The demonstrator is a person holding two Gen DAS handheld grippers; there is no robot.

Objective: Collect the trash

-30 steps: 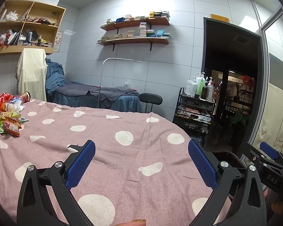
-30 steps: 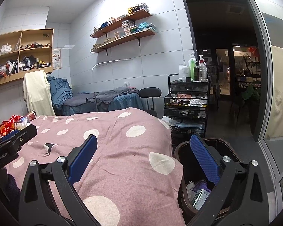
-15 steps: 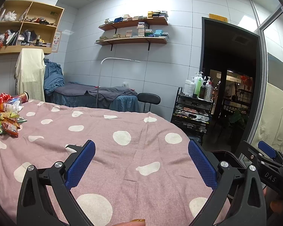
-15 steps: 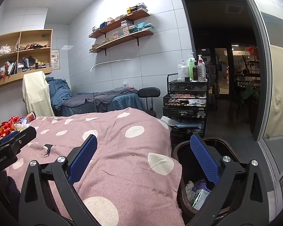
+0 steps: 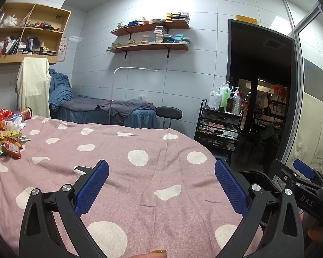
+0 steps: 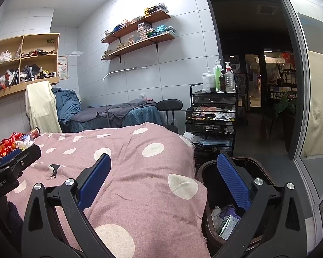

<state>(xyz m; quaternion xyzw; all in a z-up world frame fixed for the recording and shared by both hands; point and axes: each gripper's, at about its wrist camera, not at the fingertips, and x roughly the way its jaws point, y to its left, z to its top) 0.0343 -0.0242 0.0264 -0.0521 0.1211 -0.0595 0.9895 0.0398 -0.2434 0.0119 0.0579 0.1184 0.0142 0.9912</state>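
Over the bed: we hold both grippers above a pink blanket (image 5: 152,172) with white polka dots, its weave soft and lightly creased.
Left gripper: our left gripper (image 5: 161,185) stands wide apart and empty; its blue pads (image 5: 92,187) are ribbed rubber on black plastic arms.
Right gripper: our right gripper (image 6: 163,182) is also spread wide with nothing between the pads, one blue pad (image 6: 232,182) hanging over the bin.
Trash: the litter pile (image 5: 8,137) lies at 10 o'clock in the left wrist view, near the far left edge of the bed: crinkly red and green wrappers, a clear plastic bottle and a red can on its side.
Bin: the dark round trash bin (image 6: 262,167) stands on the floor at 4 o'clock in the right wrist view, just beside the bed's right edge, with crumpled paper and a green-white pack inside.
Bed edge: the blanket drops off rounded at 3 o'clock, touching the bin's rim.
Open room: we see bare blanket between our pads and the pile; dark floor runs past the bin toward the doorway (image 6: 254,64).
Obstacles: a black wire cart (image 6: 211,116) with pump bottles stands at 1 o'clock, a black stool (image 6: 170,105) beside it.
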